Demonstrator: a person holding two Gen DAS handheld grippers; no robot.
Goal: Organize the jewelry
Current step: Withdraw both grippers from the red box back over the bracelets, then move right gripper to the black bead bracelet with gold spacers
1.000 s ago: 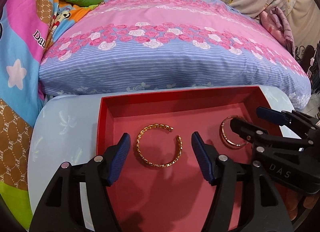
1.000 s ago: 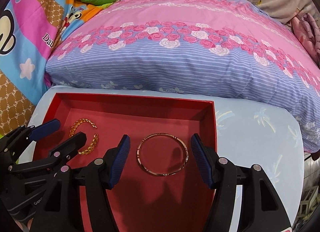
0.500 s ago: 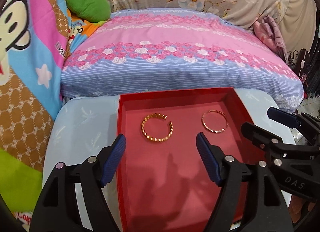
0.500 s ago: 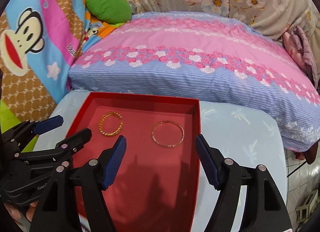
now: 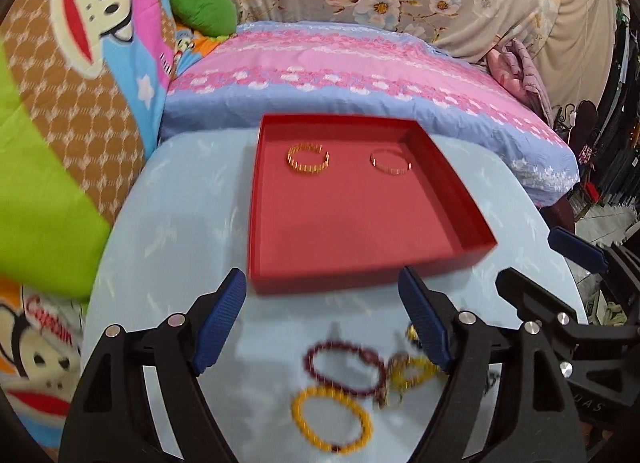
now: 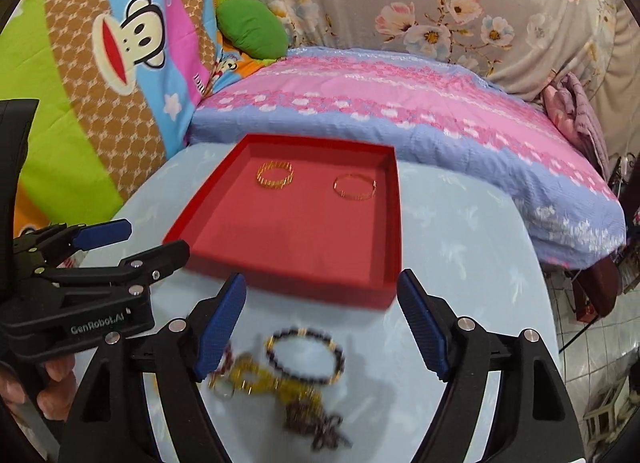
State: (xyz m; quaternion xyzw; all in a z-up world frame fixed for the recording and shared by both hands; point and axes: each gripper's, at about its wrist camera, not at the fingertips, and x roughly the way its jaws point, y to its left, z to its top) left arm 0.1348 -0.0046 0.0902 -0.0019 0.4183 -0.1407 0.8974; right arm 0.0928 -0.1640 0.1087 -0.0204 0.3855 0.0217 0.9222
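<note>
Left wrist view: the left gripper (image 5: 322,327), jaws opening wide and empty, hangs above a blurred dark red beaded bracelet (image 5: 346,368) and yellow beaded bracelet (image 5: 332,419) on the pale blue table (image 5: 176,223). Two gold bangles (image 5: 307,158) lie in the shallow red cardboard tray (image 5: 360,263).

Right wrist view: the right gripper (image 6: 322,325), also opening and empty, hangs over a dark beaded bracelet (image 6: 306,355).

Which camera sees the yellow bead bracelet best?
The left wrist view: the yellow bead bracelet lies as a whole open ring on the blue tabletop, though blurred. In the right wrist view I cannot pick it out; only a blurred yellow tangle shows there.
</note>
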